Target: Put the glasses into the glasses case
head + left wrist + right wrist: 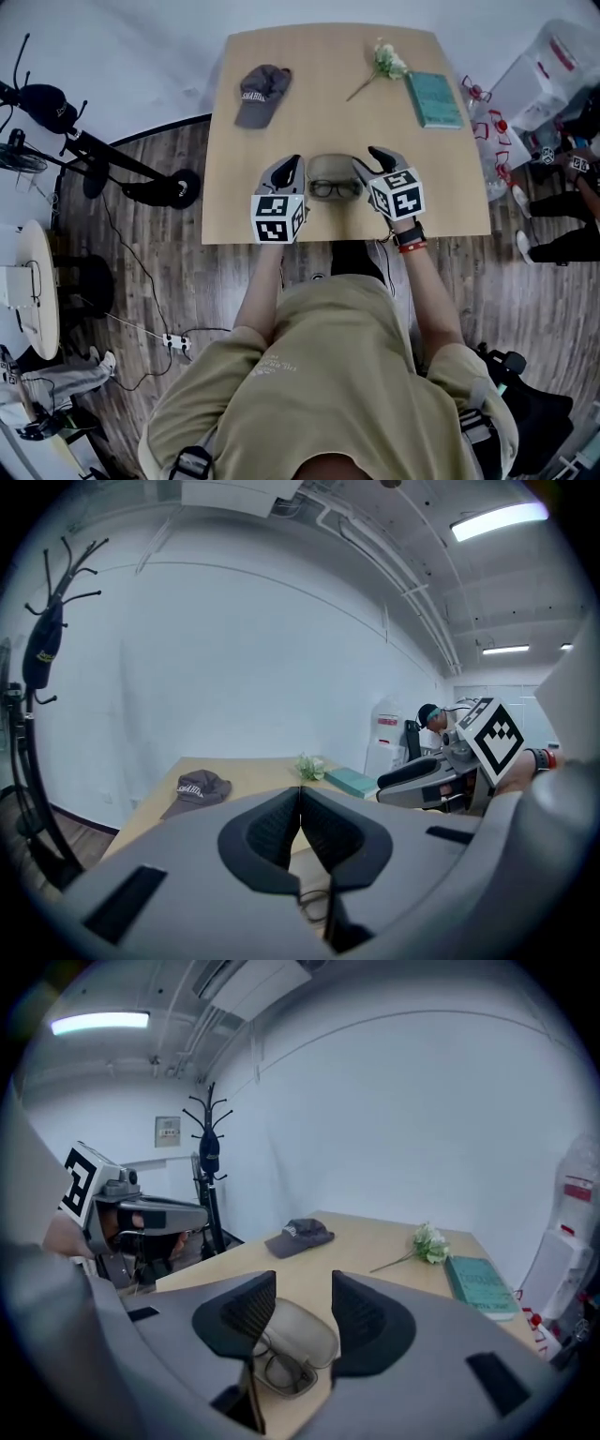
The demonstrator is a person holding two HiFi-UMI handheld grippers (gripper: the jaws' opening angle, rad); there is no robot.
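Beige-shirted shoulders and two forearms fill the foreground, each hand carrying a gripper over the near edge of the table (319, 103). Left gripper (296, 161) has its jaws clenched, pad pressed against pad (300, 794). In its own view the gripper's body blocks most of what lies under it, and only a sliver of dark frame shows below the jaws. Right gripper (367, 157) has its jaws released, with a clear gap between the pads (305, 1283).

Through that gap, just below and ahead of the right jaws, the case (305, 1330) lies open on the table, and the glasses (281, 1372) rest in its lower half. From the head view the case (333, 169) and glasses (335, 188) sit between the two grippers, touched by neither.

Farther off, beyond the left jaws and to their left, lies a grey cap (262, 92). Beyond the right jaws lie a flower (384, 64) and, to its right, a green book (433, 98).
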